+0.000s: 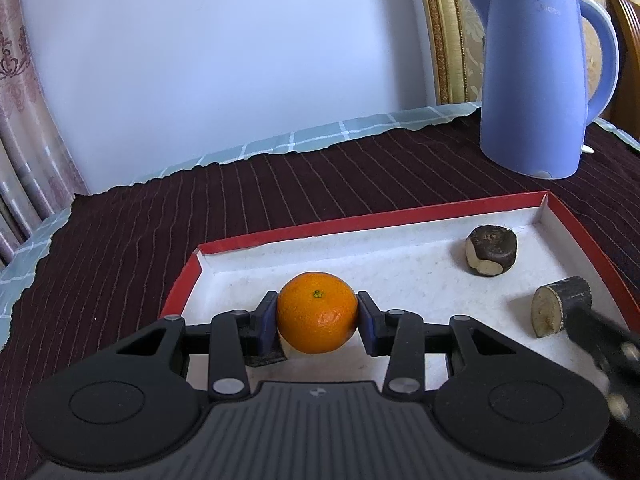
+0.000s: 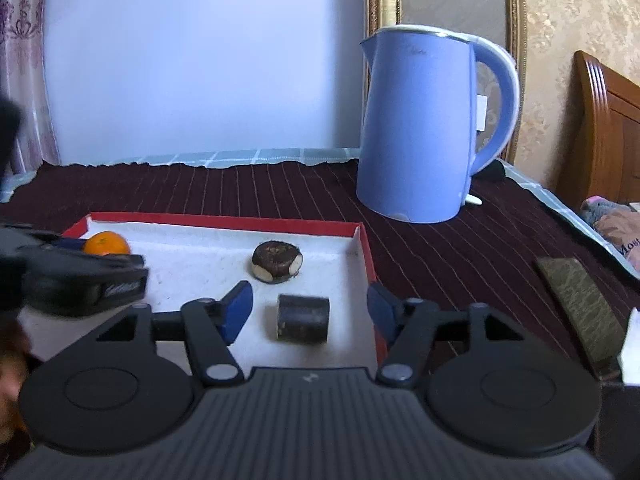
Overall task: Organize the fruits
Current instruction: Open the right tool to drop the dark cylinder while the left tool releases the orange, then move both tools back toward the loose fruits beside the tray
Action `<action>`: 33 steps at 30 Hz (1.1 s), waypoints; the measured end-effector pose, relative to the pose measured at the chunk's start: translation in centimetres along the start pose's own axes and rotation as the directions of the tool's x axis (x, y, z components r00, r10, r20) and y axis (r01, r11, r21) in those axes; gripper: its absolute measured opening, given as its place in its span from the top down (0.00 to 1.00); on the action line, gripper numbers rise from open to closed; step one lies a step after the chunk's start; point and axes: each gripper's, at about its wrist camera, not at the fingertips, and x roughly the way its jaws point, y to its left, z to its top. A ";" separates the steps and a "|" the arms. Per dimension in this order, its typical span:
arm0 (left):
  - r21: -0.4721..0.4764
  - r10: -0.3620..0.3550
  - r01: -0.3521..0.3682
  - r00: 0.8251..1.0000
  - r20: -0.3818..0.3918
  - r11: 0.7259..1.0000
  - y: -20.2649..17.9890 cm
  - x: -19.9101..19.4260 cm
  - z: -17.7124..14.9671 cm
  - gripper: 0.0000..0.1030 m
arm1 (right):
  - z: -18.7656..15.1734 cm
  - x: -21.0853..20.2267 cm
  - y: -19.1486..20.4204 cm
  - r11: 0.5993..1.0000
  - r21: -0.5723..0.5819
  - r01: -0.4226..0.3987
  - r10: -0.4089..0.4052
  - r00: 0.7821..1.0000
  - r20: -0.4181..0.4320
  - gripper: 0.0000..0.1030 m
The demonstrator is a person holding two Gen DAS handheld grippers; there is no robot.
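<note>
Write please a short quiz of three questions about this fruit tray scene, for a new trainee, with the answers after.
1. True or false: the left gripper has its jaws closed on the orange.
2. Which thing lies between the open jaws of the right gripper? A) the orange B) the dark cut cylinder piece C) the blue kettle
3. Fill in: the orange and both dark pieces, including the round dark piece, are inside the ____-rimmed tray.

Key
1. True: both blue pads press on its sides.
2. B: it lies on its side in the tray, and the pads do not touch it.
3. Red.
</note>
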 end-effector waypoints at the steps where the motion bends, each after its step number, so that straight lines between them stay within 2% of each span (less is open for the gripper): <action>1: 0.001 -0.002 0.002 1.000 0.001 1.000 -0.1 0.0 0.0 0.61 | -0.2 -0.5 -0.2 1.000 0.011 -0.005 0.005 1.000 0.005 0.38; 6: 0.011 -0.012 0.012 1.000 0.002 1.000 -0.6 0.0 0.0 0.60 | -1.3 -3.1 -1.0 0.998 0.055 0.003 -0.005 0.999 0.042 0.21; 10: 0.023 -0.011 0.011 1.000 -0.009 1.000 -1.1 0.2 -0.1 0.60 | -1.9 -4.5 -1.2 0.998 0.061 0.021 -0.025 0.998 0.063 0.00; 14: 0.029 0.007 -0.007 1.000 -0.004 1.000 -1.2 0.2 -0.3 0.58 | -2.4 -5.0 -1.0 0.997 0.054 0.046 -0.049 0.997 0.056 0.00; 18: 0.034 0.028 -0.029 0.999 0.027 0.999 -1.1 -0.4 -0.2 0.37 | -2.8 -4.9 -1.4 0.996 0.088 0.020 -0.022 1.000 0.018 0.00; 24: 0.031 0.042 -0.043 0.998 0.041 0.999 -0.5 -1.8 -0.6 0.37 | -3.5 -5.8 -1.2 0.995 0.080 -0.055 0.053 0.998 0.029 0.00; 30: -0.019 0.049 -0.048 0.998 0.037 0.999 1.2 -2.9 -1.7 0.32 | -4.3 -6.2 1.0 0.998 -0.063 0.005 -0.003 0.999 0.039 0.00; 33: -0.053 0.032 -0.030 0.999 0.041 0.998 2.2 -3.7 -2.2 0.32 | -4.6 -6.3 1.5 0.997 -0.077 -0.024 0.025 0.999 0.021 0.00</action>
